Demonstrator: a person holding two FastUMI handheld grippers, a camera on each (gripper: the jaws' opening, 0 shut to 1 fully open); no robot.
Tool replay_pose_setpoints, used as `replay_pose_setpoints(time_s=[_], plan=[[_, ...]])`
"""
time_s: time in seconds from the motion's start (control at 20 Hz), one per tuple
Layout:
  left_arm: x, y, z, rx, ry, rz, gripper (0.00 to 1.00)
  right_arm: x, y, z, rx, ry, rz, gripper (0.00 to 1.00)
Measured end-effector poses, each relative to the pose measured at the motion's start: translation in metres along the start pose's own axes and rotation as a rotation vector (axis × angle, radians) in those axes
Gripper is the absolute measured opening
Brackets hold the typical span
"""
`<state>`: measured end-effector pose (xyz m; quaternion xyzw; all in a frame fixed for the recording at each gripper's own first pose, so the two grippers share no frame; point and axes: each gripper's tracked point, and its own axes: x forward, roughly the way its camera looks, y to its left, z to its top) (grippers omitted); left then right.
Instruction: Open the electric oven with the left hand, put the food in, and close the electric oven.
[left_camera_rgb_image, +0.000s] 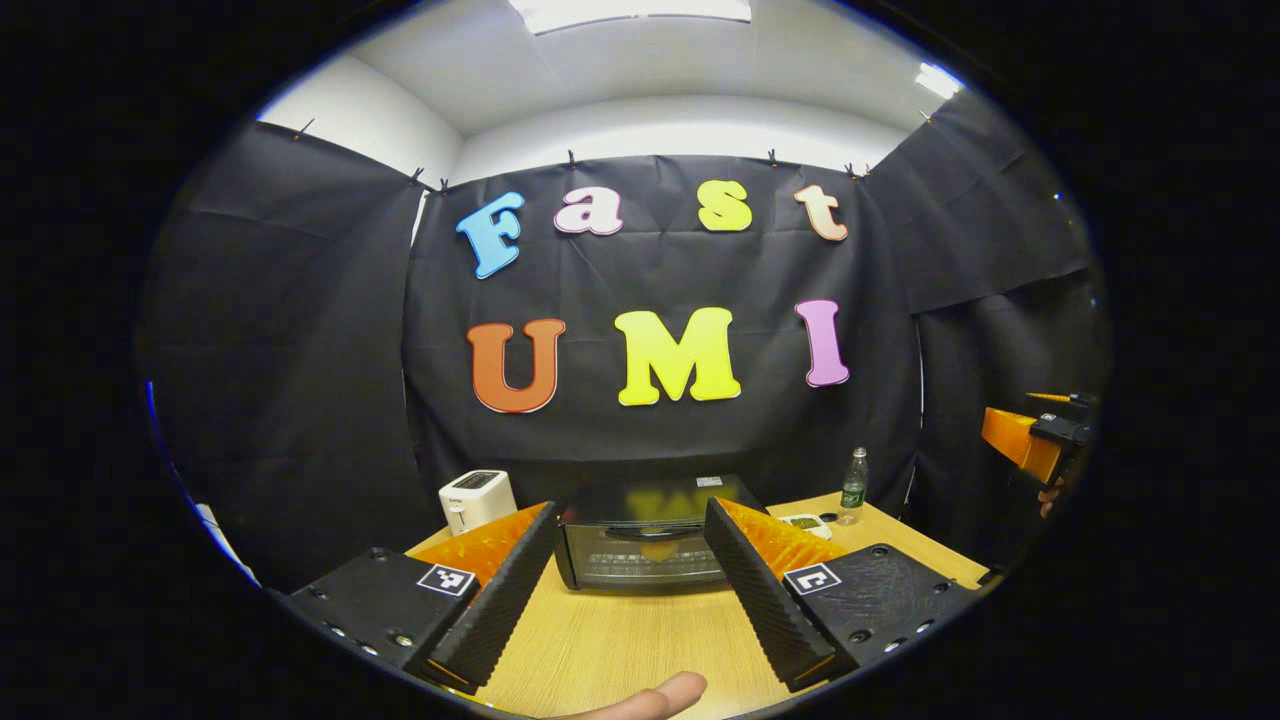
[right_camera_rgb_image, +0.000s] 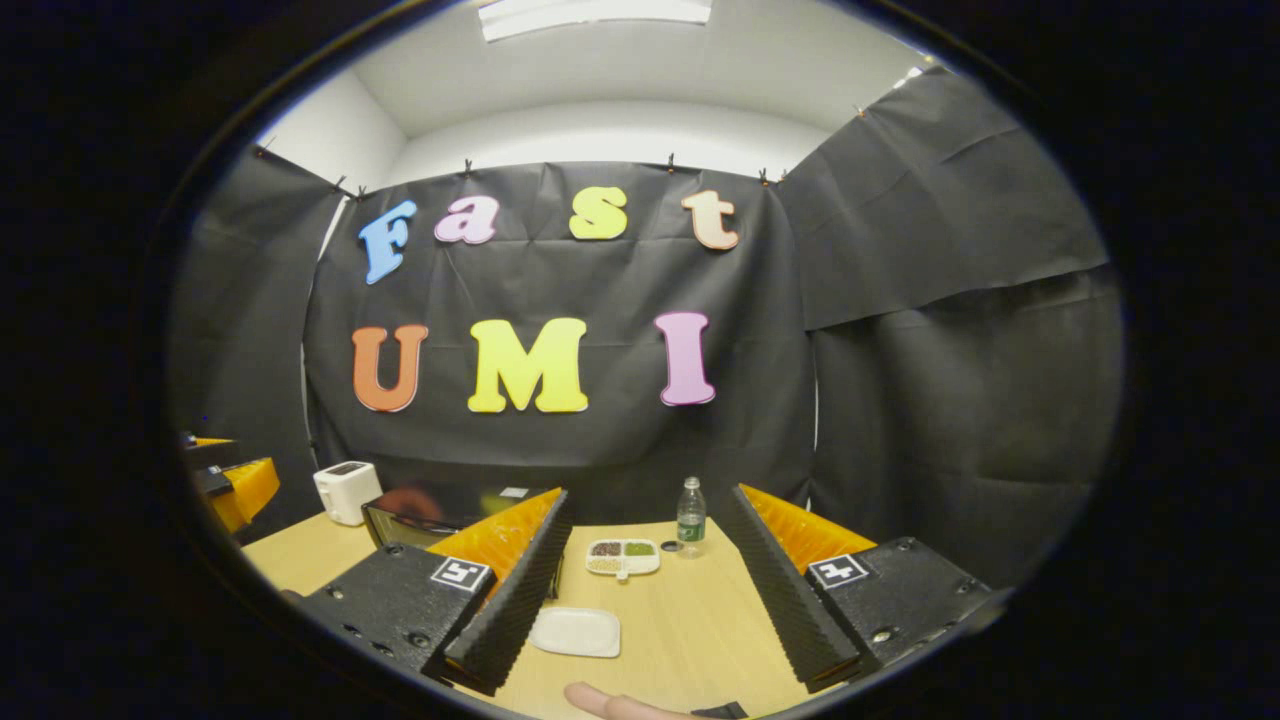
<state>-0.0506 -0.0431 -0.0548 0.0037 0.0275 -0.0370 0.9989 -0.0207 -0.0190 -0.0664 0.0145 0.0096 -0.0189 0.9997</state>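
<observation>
The black electric oven (left_camera_rgb_image: 640, 545) stands on the wooden table (left_camera_rgb_image: 620, 640), its glass door shut. My left gripper (left_camera_rgb_image: 630, 510) is open a short way in front of it, one finger to each side of the oven, touching nothing. A small white sectioned tray of food (right_camera_rgb_image: 622, 557) lies right of the oven (right_camera_rgb_image: 420, 510) and ahead of my right gripper (right_camera_rgb_image: 648, 495), which is open and holds nothing. The food tray (left_camera_rgb_image: 805, 522) also peeks out behind my left gripper's right finger. The right gripper (left_camera_rgb_image: 1040, 445) shows far off at the right edge.
A white toaster (left_camera_rgb_image: 477, 498) stands left of the oven. A clear plastic bottle (right_camera_rgb_image: 690, 517) stands behind the food tray. A flat white rectangular dish (right_camera_rgb_image: 577, 632) lies near my right gripper. A person's fingertip (left_camera_rgb_image: 650, 698) shows at the bottom edge. Black cloth walls close the booth.
</observation>
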Motion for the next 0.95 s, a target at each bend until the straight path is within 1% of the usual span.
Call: replay_pose_setpoints(time_s=[0.05,0.1,0.15,0.2,0.35,0.95], plan=[[-0.001,0.000,0.001,-0.003,0.000,0.000,0.96,0.000,0.001,0.001,0.002,0.001,0.007,1.00],[-0.001,0.001,0.002,-0.002,-0.003,0.000,0.96,0.000,0.001,0.001,0.005,0.001,0.010,0.94],[-0.001,0.002,0.003,0.004,-0.009,-0.001,0.96,0.001,0.000,0.003,0.006,-0.003,0.013,1.00],[0.000,0.002,0.005,0.011,-0.018,0.000,0.96,0.002,-0.001,0.003,0.005,-0.005,0.012,0.94],[0.002,0.005,0.007,0.021,-0.022,0.009,0.96,0.003,-0.003,0.005,0.003,-0.009,0.005,0.94],[0.006,-0.004,0.007,0.031,-0.007,-0.005,0.96,0.007,-0.015,0.003,0.011,-0.008,-0.009,0.94]])
